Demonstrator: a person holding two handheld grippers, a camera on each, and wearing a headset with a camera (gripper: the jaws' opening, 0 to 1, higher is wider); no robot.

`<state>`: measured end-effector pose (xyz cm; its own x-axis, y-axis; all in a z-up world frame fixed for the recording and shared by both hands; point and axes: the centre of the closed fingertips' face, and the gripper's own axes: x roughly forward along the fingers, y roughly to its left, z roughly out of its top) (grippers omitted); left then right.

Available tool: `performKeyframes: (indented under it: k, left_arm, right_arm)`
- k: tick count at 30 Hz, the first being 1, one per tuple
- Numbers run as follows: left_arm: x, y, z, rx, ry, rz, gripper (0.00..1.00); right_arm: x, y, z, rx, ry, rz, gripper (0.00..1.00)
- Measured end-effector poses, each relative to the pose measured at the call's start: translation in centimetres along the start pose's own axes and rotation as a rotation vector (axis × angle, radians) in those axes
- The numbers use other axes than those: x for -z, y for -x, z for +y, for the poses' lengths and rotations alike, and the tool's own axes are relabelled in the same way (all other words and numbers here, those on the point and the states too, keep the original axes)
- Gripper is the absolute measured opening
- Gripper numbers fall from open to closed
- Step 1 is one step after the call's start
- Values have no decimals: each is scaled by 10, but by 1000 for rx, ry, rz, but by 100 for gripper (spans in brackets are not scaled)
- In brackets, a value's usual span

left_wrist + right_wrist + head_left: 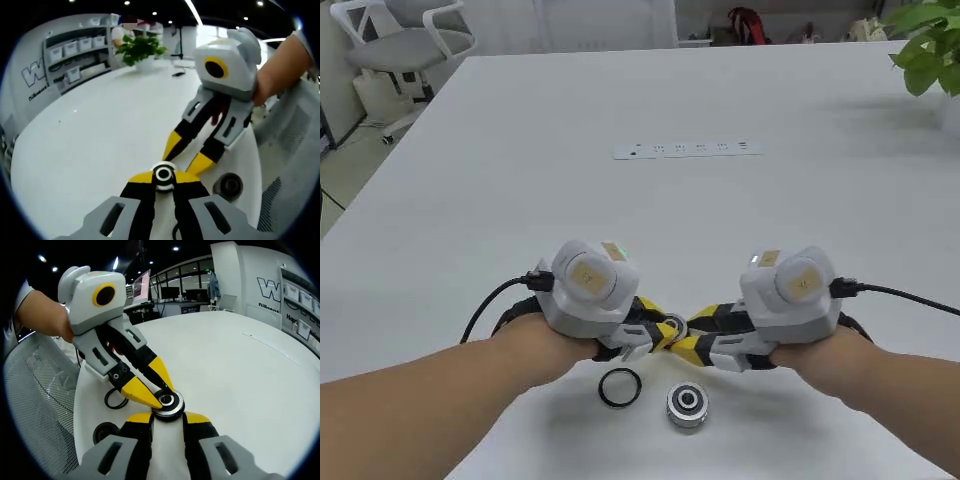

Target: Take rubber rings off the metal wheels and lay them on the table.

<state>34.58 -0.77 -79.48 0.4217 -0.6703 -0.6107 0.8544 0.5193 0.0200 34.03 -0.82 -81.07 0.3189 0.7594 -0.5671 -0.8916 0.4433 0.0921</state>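
Clamps the small silver metal wheel (167, 402) in the narrow right claw (168, 416), just beyond the loose black rubber ring (620, 387) on the white counter (640, 220). Pinches the wheel's rim with the left claw (163, 179), nearly closed, tip to tip from the opposite side. Hard to tell whether catching rubber or metal.

A broad white worktop (620, 100) carries a power strip (687, 149). A white office chair (410, 35) stands beyond its far left corner, and a leafy plant (925, 40) at the right. Shelves of bins (75, 47) line one wall under ceiling spotlights (127, 3).
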Motion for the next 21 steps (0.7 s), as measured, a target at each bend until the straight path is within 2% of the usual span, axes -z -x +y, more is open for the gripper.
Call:
performKeyframes:
  k: [6, 10, 17, 21]
  left_arm:
    - [1, -1, 1, -1, 4, -2, 13]
    - [1, -1, 0, -2, 5, -2, 13]
    - [1, -1, 0, -4, 9, -3, 13]
    - [1, -1, 0, -5, 12, -5, 13]
  right_arm:
    - [0, 2, 0, -1, -10, -7, 19]
    - [-3, 1, -2, 8, -16, -18, 27]
    - [-3, -7, 2, 3, -13, 4, 30]
    - [-4, -6, 1, 10, -5, -1, 25]
